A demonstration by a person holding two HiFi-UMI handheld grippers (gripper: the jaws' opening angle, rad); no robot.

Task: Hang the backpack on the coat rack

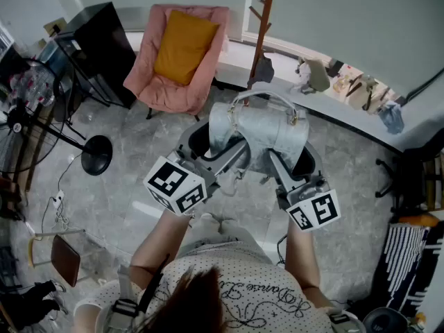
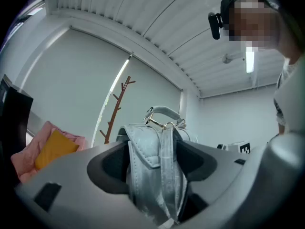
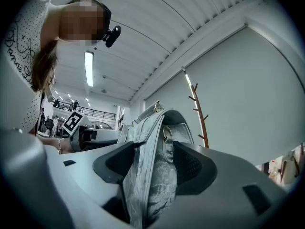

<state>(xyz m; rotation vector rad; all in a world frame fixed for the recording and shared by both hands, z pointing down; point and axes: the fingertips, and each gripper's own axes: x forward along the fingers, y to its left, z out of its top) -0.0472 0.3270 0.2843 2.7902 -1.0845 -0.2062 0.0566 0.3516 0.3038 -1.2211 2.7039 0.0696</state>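
A pale grey backpack (image 1: pixel 260 127) hangs in the air between my two grippers, its top handle toward the wooden coat rack (image 1: pixel 262 26) just behind it. My left gripper (image 1: pixel 220 150) is shut on the backpack's left shoulder strap (image 2: pixel 152 161), which fills the gap between its jaws. My right gripper (image 1: pixel 295 159) is shut on the backpack's right side, where folded grey fabric (image 3: pixel 152 166) sits between the pads. The coat rack (image 2: pixel 116 109) stands beyond the bag in the left gripper view. In the right gripper view the coat rack (image 3: pixel 200 113) stands to the right.
A pink armchair (image 1: pixel 177 57) with a yellow cushion stands left of the rack. A black cabinet (image 1: pixel 97 47) and a fan on a round base (image 1: pixel 96 155) are further left. A window ledge (image 1: pixel 347 82) with small items runs at the right. A brown stool (image 1: pixel 66 259) is at lower left.
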